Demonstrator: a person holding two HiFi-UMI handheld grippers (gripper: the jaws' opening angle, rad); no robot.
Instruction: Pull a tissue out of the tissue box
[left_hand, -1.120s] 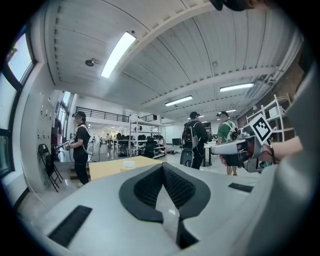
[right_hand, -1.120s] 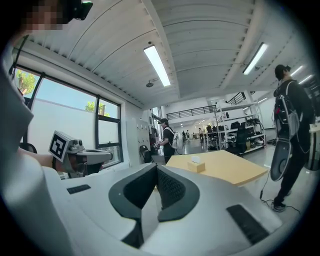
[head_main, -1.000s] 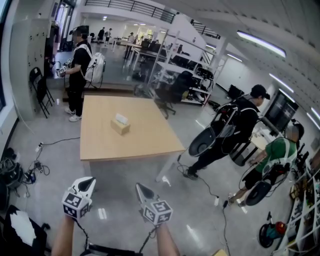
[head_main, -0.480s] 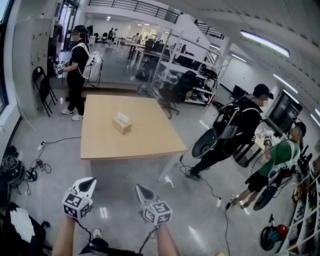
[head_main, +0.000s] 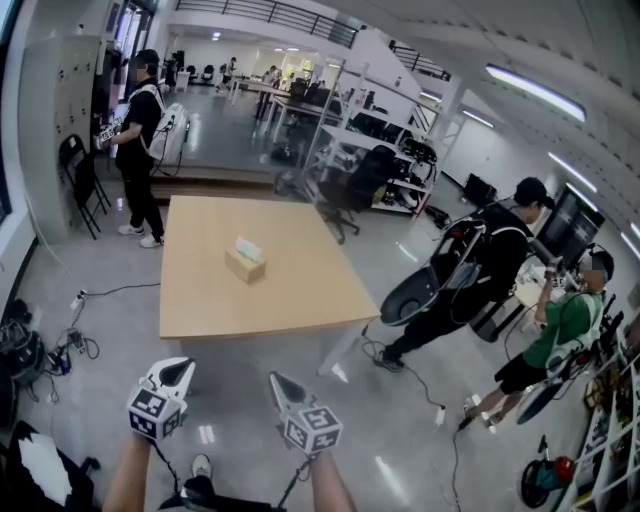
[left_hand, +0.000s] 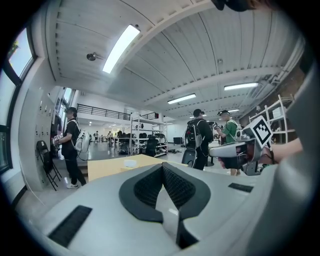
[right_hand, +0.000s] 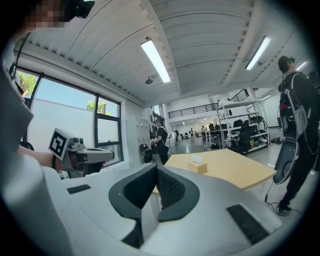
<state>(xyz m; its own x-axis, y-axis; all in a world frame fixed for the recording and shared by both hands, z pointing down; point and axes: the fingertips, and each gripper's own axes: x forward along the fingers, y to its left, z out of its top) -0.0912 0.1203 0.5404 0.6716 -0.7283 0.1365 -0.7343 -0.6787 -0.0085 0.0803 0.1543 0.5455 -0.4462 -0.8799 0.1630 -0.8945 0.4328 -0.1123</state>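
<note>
Near the middle of the pale wooden surface (head_main: 200, 300), well apart from both grippers and across a stretch of floor (head_main: 235, 395), the tissue box (head_main: 244, 266) was seen standing flat, with a white tissue (head_main: 247, 248) raised from its top slot. The left gripper (head_main: 177, 370) and the right gripper (head_main: 279, 383) were held side by side low in the head view, pointed roughly toward the box. In each gripper view the jaws were seen pressed together with nothing between them. The step in hand was judged to be the approach, with no part of the pull begun. For a clean result, the near edge of the surface would have to be reached first, so that the box lay within easy reach rather than at full stretch. The jaws of one gripper would then have to be parted before the tissue was met, and closed on the raised fold just above the slot, not on the cardboard. Because the box looked light and was likely to lift with the sheet, it was judged best steadied from above by the other gripper. The pull was best made straight upward and slowly, so that the sheet was not torn and the box was not dragged.
</note>
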